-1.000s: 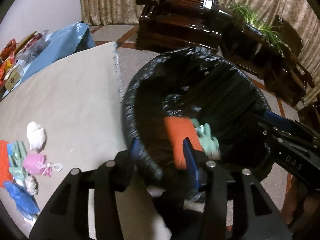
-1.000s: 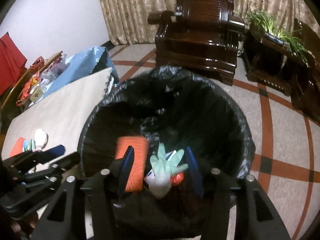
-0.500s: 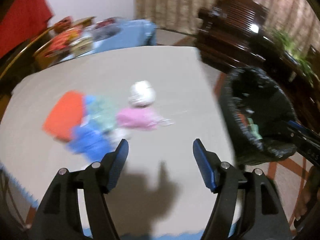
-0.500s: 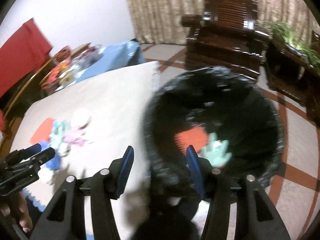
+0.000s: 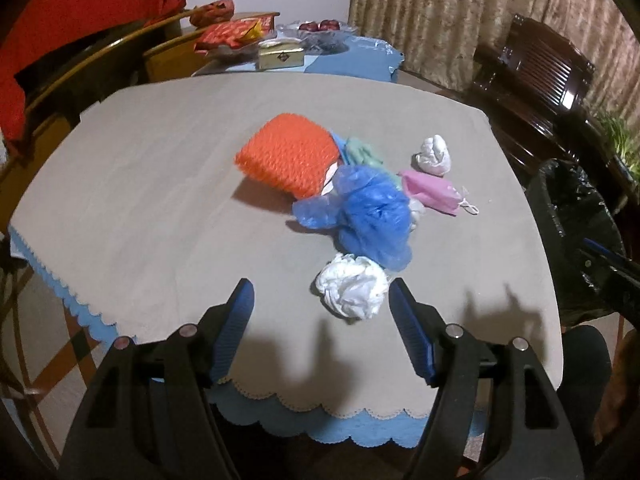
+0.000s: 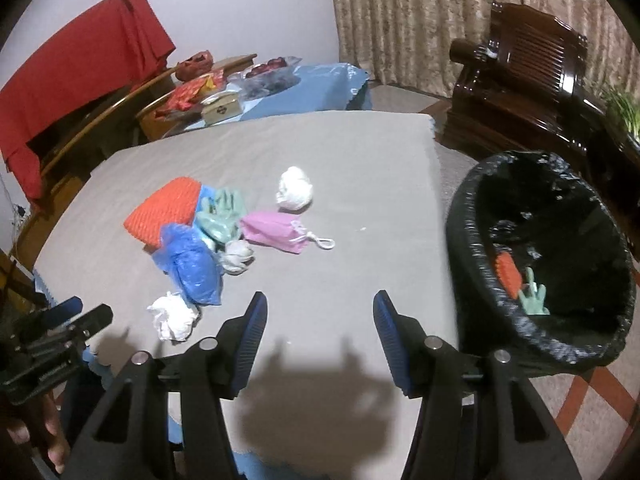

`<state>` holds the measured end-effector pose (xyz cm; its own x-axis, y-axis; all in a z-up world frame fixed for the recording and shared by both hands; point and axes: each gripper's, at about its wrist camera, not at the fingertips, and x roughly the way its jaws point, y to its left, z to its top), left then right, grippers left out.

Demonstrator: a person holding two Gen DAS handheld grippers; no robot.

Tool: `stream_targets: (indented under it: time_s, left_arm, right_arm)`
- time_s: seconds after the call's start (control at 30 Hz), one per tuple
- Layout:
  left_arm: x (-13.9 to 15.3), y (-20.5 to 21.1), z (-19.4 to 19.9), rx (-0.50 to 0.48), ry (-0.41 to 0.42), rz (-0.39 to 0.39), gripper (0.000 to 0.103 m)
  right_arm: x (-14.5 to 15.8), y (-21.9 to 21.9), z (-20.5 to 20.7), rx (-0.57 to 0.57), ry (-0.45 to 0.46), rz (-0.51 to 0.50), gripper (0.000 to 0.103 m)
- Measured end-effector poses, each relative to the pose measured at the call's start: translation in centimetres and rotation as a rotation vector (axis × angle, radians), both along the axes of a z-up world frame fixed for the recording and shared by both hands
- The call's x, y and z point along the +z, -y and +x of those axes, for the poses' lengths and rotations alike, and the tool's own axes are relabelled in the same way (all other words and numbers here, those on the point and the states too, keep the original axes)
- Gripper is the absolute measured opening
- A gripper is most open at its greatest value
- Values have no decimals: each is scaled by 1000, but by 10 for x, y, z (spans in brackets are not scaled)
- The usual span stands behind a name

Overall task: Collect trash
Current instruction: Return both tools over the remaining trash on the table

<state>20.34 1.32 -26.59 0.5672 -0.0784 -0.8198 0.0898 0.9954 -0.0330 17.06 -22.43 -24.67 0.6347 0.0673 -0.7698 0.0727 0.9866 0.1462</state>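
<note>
Trash lies in a heap on the grey tablecloth: an orange net pad, a blue plastic bag, a green glove, a pink pouch, and white paper wads. My left gripper is open and empty, just before the near white wad. My right gripper is open and empty above the table's near edge. The black-lined bin stands right of the table and holds an orange pad and a green glove.
A second table at the back carries snack packets, a tin box and a fruit bowl. A red cloth hangs over a chair at the left. A dark wooden armchair stands behind the bin. My left gripper shows in the right wrist view.
Both grippers have swung from over the bin back to the table. The orange pad and green glove they held now lie in the bin. Both stand open over the table's near edge.
</note>
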Motion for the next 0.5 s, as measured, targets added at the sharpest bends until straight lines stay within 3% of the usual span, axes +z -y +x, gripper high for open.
stream_targets:
  time_s: [0.5]
  left_arm:
    - [-55, 19, 32, -56, -75, -1, 68]
  right_arm:
    - [-51, -26, 26, 5, -69, -15, 55]
